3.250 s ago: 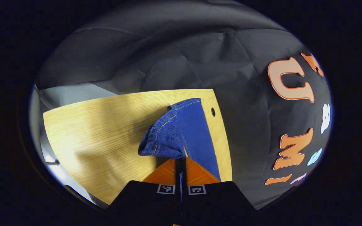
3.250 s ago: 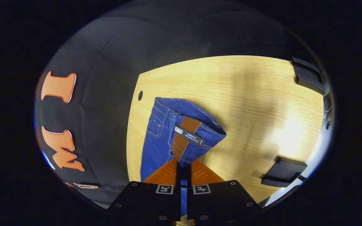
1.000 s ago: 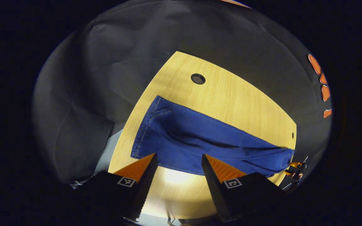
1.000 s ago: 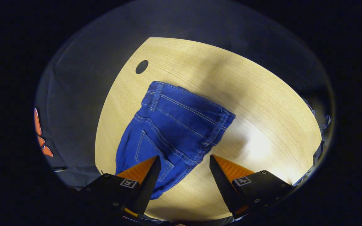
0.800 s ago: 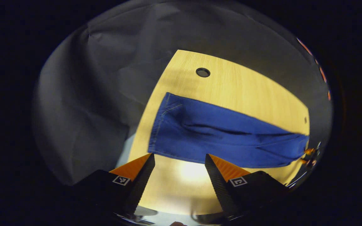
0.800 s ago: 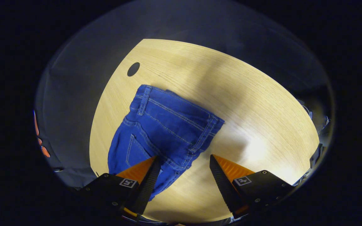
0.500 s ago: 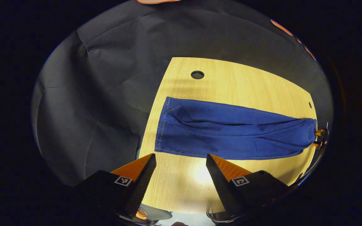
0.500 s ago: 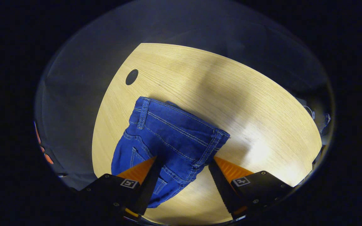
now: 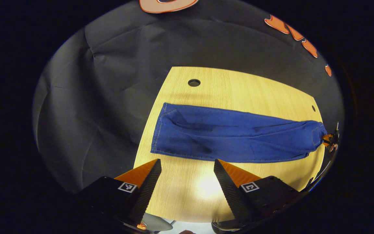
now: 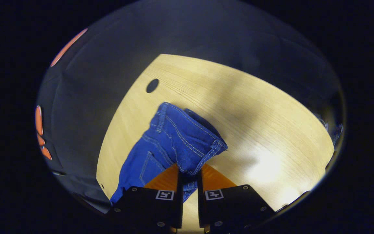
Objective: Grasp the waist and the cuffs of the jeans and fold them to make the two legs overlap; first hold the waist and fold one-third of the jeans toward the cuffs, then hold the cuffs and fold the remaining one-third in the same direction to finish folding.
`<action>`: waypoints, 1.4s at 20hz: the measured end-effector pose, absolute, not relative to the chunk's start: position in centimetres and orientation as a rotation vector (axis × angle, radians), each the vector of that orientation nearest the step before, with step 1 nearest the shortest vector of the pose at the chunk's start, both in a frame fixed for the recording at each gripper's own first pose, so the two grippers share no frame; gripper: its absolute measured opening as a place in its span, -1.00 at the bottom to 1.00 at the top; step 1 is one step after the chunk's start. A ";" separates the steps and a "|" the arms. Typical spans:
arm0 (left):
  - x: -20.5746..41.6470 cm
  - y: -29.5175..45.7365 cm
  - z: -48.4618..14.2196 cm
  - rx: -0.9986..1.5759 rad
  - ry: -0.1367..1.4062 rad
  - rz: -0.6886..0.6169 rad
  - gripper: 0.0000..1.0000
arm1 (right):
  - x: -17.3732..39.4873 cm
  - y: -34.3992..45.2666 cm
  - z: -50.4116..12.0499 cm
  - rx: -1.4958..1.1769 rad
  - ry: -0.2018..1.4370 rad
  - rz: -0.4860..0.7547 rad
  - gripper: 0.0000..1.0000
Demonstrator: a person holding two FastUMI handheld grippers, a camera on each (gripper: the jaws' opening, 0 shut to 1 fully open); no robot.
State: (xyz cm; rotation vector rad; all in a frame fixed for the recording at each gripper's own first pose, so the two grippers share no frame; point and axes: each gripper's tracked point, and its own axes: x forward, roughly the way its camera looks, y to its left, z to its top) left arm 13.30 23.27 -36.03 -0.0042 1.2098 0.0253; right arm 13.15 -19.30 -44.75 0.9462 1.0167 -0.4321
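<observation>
Blue jeans [image 9: 235,135] lie stretched across the wooden table [image 9: 239,91], legs overlapped, cuffs at the left end and waist at the far right. My left gripper [image 9: 187,165] hovers open just in front of the cuff end, nothing between its fingers. In the right gripper view the waist [image 10: 180,136] bunches up with its seams and a back pocket showing. My right gripper [image 10: 188,174] is shut on the waistband edge, which lifts a little off the table [image 10: 255,113]. In the left gripper view that gripper [image 9: 330,140] is a small shape at the jeans' far right end.
Two round holes pierce the tabletop, a large hole [image 9: 194,82] behind the cuffs and a small hole [image 9: 313,108] near the waist. Another hole [image 10: 152,85] lies behind the waist in the right gripper view. Black cloth hangs beyond the table edges.
Both grippers let go after laying the jeans flat. Since then my right gripper closed in and shut on the waistband. My left gripper stays open and shifted slightly back from the cuffs.
</observation>
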 end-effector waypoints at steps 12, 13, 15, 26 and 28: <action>14.3 24.5 -33.7 -0.041 1.037 0.074 0.99 | 16.5 -9.3 -28.4 0.841 0.782 -0.139 -0.60; 14.4 24.5 -33.7 -0.048 1.032 0.081 0.99 | 16.7 -7.6 -27.1 0.824 0.775 -0.101 -0.60; 14.3 24.4 -33.8 -0.068 1.033 0.087 1.00 | 16.9 -4.8 -25.4 0.783 0.768 -0.042 -0.60; 14.3 24.1 -34.1 -0.192 1.068 0.131 1.00 | 17.9 9.5 -24.7 0.721 0.845 0.143 -0.60; 14.2 24.0 -33.9 -0.223 1.082 0.139 0.97 | 17.9 11.2 -26.1 0.723 0.879 0.133 -0.60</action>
